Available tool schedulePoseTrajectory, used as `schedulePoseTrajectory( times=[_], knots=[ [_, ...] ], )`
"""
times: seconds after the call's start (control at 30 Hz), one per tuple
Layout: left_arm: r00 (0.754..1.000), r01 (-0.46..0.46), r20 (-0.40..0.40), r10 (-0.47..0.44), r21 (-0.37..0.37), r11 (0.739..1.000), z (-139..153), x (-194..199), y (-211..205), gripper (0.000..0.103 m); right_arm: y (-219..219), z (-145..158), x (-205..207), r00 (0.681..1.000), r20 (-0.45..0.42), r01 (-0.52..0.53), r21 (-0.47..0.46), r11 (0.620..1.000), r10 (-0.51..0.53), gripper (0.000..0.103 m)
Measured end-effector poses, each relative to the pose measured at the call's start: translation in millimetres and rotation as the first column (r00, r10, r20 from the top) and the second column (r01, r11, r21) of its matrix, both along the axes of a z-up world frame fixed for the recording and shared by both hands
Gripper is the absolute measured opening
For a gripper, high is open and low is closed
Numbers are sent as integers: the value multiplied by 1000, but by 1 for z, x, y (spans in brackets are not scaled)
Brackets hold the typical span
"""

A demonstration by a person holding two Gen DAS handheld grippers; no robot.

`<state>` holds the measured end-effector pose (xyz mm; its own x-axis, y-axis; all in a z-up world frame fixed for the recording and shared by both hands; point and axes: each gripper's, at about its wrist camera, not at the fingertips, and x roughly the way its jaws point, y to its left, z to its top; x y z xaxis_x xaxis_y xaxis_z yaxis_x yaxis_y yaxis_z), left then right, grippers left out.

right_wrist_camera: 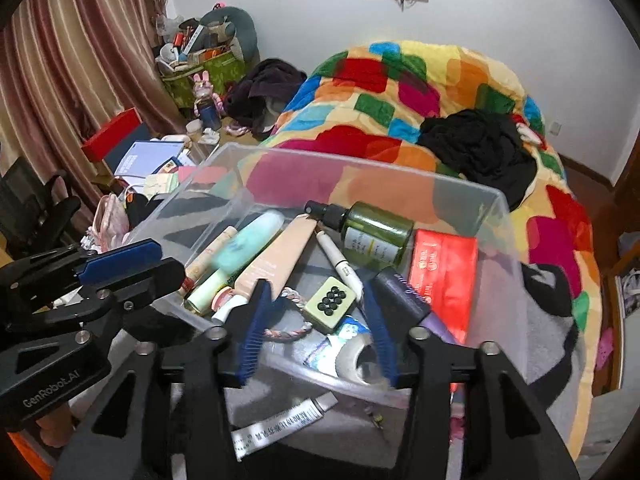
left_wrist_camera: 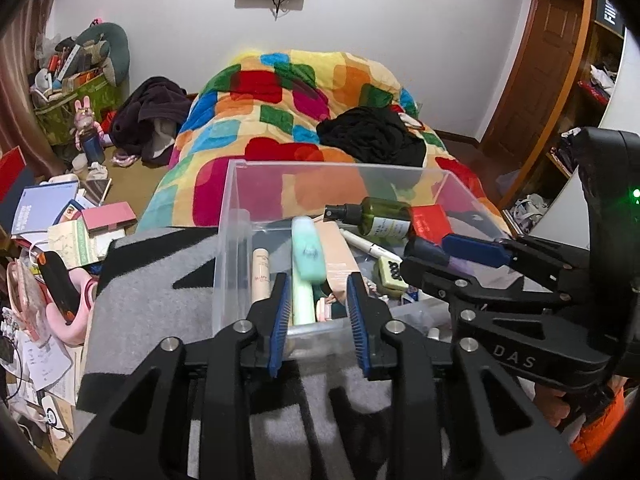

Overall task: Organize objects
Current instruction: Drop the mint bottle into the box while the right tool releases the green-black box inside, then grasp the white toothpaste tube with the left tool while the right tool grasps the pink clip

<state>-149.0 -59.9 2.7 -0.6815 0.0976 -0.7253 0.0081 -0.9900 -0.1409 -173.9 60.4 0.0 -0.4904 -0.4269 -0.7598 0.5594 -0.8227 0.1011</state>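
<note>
A clear plastic bin (left_wrist_camera: pixel 236 216) (right_wrist_camera: pixel 504 216) sits on a grey and black blanket. It holds a green spray bottle (right_wrist_camera: pixel 376 236), a mint tube (left_wrist_camera: pixel 306 248) (right_wrist_camera: pixel 244 244), a beige tube (right_wrist_camera: pixel 276 264), a white pen (right_wrist_camera: pixel 340 264), a red box (right_wrist_camera: pixel 444 276), a green dotted block (right_wrist_camera: pixel 330 302) and a braided ring (right_wrist_camera: pixel 288 332). My left gripper (left_wrist_camera: pixel 318 320) is open at the bin's near wall, empty. My right gripper (right_wrist_camera: pixel 316 328) is open over the bin; a dark purple tube (right_wrist_camera: pixel 404 300) lies against its right finger.
A white tube (right_wrist_camera: pixel 280 424) lies on the blanket in front of the bin. A bright patchwork duvet (left_wrist_camera: pixel 288 120) with black clothes (left_wrist_camera: pixel 372 136) lies behind. Books and clutter (left_wrist_camera: pixel 60 220) fill the left; a wooden shelf (left_wrist_camera: pixel 576 92) stands on the right.
</note>
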Motion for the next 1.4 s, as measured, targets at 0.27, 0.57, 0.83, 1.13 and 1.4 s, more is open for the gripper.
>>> schedulePoseTrajectory(
  times=[0.27, 0.57, 0.83, 1.13, 1.4],
  knots=[
    [997, 19, -73, -20, -27, 999, 22, 26, 11, 59, 33, 22, 23, 997, -71, 23, -33, 999, -25, 57],
    [994, 97, -40, -99, -42, 994, 10, 43, 35, 66, 89, 29, 38, 988, -114, 96, -55, 994, -102, 67],
    [980, 176, 101, -170, -49, 983, -37, 35, 64, 66, 111, -4, 41, 991, -79, 112, 36, 993, -109, 68],
    [963, 226, 168, -209, -84, 971, -60, 20, 86, 51, 98, -55, 25, 996, 38, 68, 146, 987, -74, 52],
    [953, 269, 179, -246, -120, 956, -67, 24, 95, 17, 102, -55, 28, 996, 80, 29, 85, 996, -36, 21]
  ],
)
